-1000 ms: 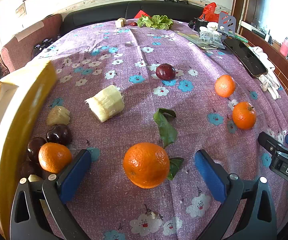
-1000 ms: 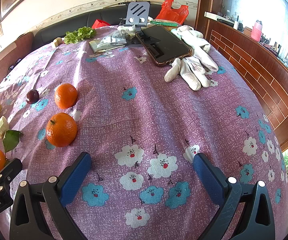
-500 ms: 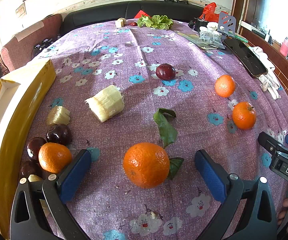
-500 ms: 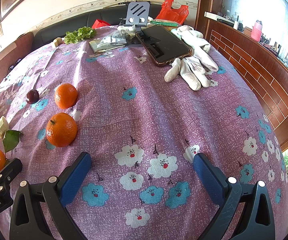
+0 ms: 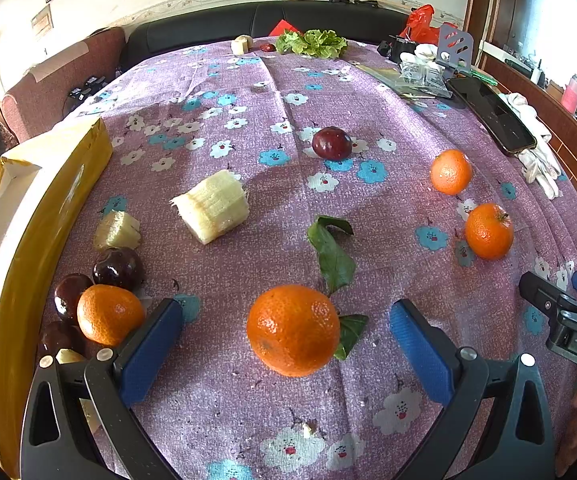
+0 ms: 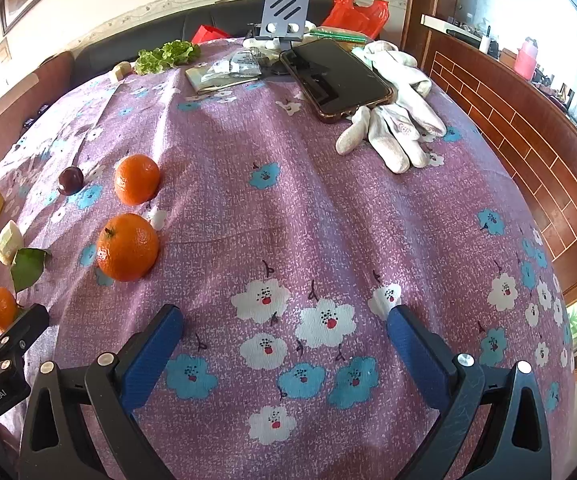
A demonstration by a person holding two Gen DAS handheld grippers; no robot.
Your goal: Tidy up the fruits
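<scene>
Left gripper [image 5: 286, 332]: jaws wide apart, straddling the large orange [image 5: 293, 330] at lower centre without contact. Right gripper [image 6: 284, 336]: jaws wide apart, empty, over bare tablecloth [image 6: 288, 220].

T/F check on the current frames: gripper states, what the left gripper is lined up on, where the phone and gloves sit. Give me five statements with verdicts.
1. The left gripper is open, with an orange between its fingers, not yet gripped. True.
2. The right gripper is shut on an orange. False: it is open over bare tablecloth and holds nothing.
3. A lone dark plum lies on the cloth beyond the peeled banana piece. True.
4. The phone stands upright in the grey stand. False: it lies flat on the cloth, screen up.
5. White gloves lie beside the phone. True.
</scene>
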